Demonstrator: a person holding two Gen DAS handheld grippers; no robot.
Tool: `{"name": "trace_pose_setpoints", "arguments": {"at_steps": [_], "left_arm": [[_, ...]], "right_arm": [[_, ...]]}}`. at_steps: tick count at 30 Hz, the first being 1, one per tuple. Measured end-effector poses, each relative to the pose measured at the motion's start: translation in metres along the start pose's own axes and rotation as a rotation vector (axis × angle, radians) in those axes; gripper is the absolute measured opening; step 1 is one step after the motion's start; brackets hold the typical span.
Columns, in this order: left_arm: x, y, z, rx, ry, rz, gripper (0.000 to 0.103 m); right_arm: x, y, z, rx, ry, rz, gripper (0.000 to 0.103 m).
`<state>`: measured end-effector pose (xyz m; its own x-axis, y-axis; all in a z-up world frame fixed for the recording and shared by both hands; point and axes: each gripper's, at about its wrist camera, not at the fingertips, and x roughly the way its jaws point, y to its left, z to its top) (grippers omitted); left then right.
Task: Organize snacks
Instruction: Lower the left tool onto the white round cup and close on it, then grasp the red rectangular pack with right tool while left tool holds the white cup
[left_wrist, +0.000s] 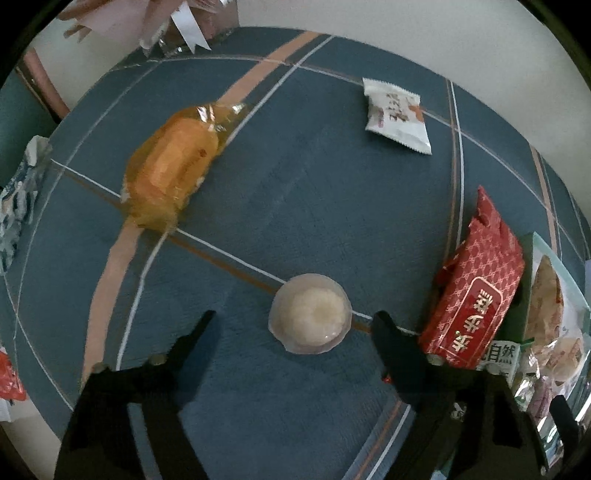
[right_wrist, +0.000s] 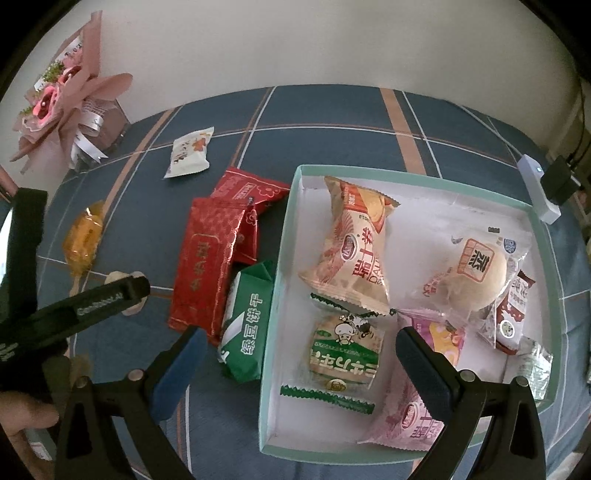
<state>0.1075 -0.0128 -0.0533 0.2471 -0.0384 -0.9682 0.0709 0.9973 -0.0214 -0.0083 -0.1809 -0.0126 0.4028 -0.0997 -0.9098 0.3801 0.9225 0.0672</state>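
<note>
A: Left gripper (left_wrist: 293, 319)?

B: Jaws apart, pointing down at the blue cloth (left_wrist: 295, 192). A round jelly cup (left_wrist: 309, 313) sits between the fingertips, touched by neither.

A: Around it?

B: An orange pack (left_wrist: 171, 166) further out to the left, a white sachet (left_wrist: 397, 115) far ahead, a red pack (left_wrist: 476, 291) just right.

A: Right gripper (right_wrist: 301, 345)?

B: Wide apart too, holding nothing, hanging over the near left edge of the box (right_wrist: 280, 266). A green biscuit (right_wrist: 345, 349) lies in the box between its fingers.

A: Box contents?

B: Several wrapped snacks. Outside its left wall lie a green pack (right_wrist: 249, 328) and two red ones.
</note>
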Motion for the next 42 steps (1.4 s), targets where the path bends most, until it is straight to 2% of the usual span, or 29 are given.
{"name": "trace_pose_setpoints", "arguments": {"at_steps": [2,9,11,13,17,25,29,34,42], "left_arm": [[0.006,-0.001,0.001,0.002,0.013,-0.007,0.072],[0.01,-0.008,-0.003,0.034,-0.006,0.019,0.071],[0.009,-0.01,-0.003,0.042,-0.013,0.021,0.067],[0.01,-0.013,0.0,0.05,-0.021,0.019,0.058],[0.009,-0.013,-0.002,0.054,-0.032,0.015,0.05],[0.006,-0.008,-0.004,0.056,-0.04,-0.005,0.05],[0.008,0.001,0.006,0.054,-0.043,-0.02,0.05],[0.008,0.01,0.006,0.044,-0.044,-0.038,0.049],[0.003,0.022,0.006,0.035,-0.048,-0.001,0.049]], "right_arm": [[0.001,0.0,0.0,-0.002,0.002,-0.002,0.103],[0.006,0.002,-0.001,-0.009,0.013,-0.011,0.103],[0.007,0.003,0.0,-0.008,0.01,-0.01,0.103],[0.006,0.003,0.0,-0.008,0.004,-0.003,0.103],[0.005,0.003,0.003,-0.008,-0.011,0.023,0.103],[0.004,0.001,0.015,0.046,-0.037,0.084,0.103],[0.002,0.011,0.024,0.058,-0.064,0.112,0.103],[0.008,0.03,0.039,0.057,-0.057,0.121,0.103],[0.021,0.058,0.051,0.018,-0.022,0.106,0.089]]}}
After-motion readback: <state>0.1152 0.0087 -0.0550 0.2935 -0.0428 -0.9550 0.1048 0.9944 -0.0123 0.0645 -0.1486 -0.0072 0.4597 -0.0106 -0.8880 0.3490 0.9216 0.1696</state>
